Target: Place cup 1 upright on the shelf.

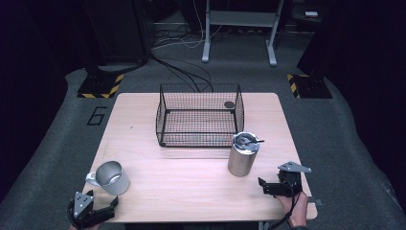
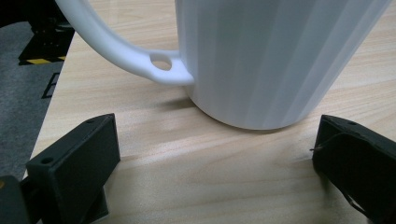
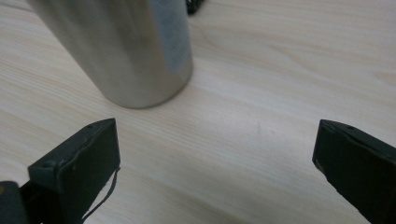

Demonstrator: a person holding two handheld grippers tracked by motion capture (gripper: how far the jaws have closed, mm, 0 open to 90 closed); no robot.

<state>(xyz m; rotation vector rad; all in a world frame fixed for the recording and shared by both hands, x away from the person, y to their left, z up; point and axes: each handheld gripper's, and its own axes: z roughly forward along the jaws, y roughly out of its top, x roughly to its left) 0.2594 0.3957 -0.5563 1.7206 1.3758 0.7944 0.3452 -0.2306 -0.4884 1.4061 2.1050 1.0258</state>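
left gripper (image 1: 109, 205): near-left corner of the table (image 1: 191, 191), jaws spread wide, holding nothing; in the left gripper view (image 2: 215, 154) bare wood lies between the jaws
white mug (image 1: 111, 178): just ahead of the left gripper, not touching it, upright on the table; in the left gripper view (image 2: 275, 60) it is close in front of the jaws, base just past the tips
mug handle (image 2: 126, 51): sticks out toward the left jaw's side, above and beyond that jaw
right gripper (image 1: 266, 186): near-right table edge, jaws wide apart, nothing held; right gripper view (image 3: 215, 154) shows bare wood in the gap
steel tumbler (image 1: 243, 154): ahead of the right gripper, apart from it; in the right gripper view (image 3: 126, 46) it stands beyond the left jaw, off-centre from the gap
tumbler top: dark lid piece, detail too small to tell
wire basket (image 1: 200, 115): well beyond both grippers, mid-table at the far side, just behind the tumbler
dark round item (image 1: 229, 104): at the basket's far right corner, unclear what
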